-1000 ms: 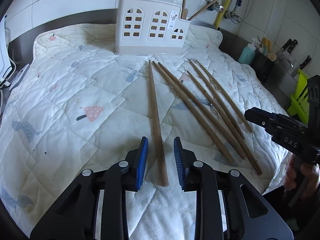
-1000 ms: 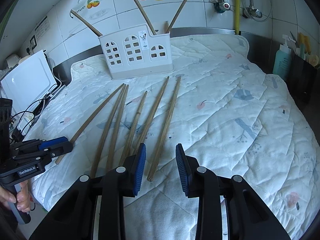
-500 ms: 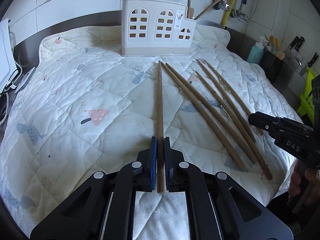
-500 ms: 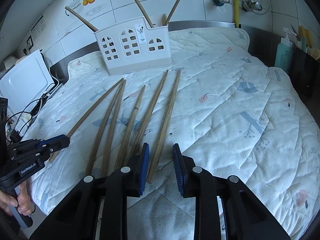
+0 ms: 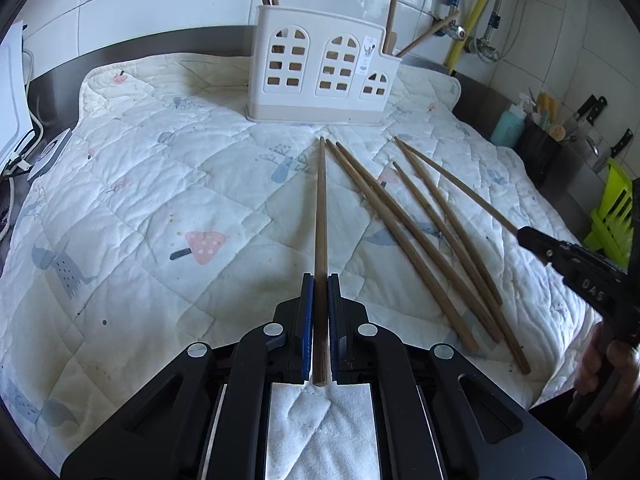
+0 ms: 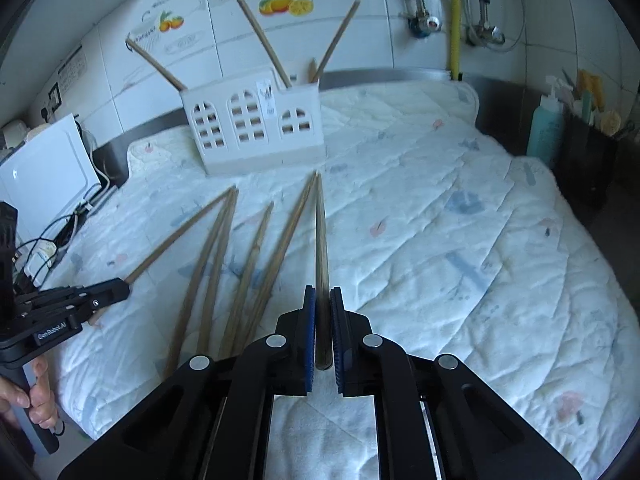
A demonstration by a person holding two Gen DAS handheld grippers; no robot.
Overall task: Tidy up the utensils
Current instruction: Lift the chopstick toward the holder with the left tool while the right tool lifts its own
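A white utensil holder [image 5: 320, 76] [image 6: 256, 136] with arched cut-outs stands at the back of the quilted mat [image 5: 160, 208], with a few chopsticks upright in it. Several brown chopsticks [image 5: 404, 232] [image 6: 212, 264] lie fanned out on the mat. My left gripper [image 5: 319, 278] [image 6: 120, 290] is shut on the near end of the leftmost chopstick [image 5: 320, 208], which points at the holder. My right gripper [image 6: 322, 290] [image 5: 528, 236] has its jaws closing, the pads pressing on the near end of the rightmost chopstick [image 6: 320, 232].
A white appliance [image 6: 48, 168] with cables sits off the mat's left edge. A teal bottle [image 6: 544, 128], a dark utensil pot [image 6: 588, 160], knives [image 5: 588, 108] and a green rack [image 5: 612, 208] line the right side. A hand [image 6: 36, 396] holds the left gripper's handle.
Both grippers went from open around a chopstick end to shut on it, the left one first. The holder and the other chopsticks have not moved.
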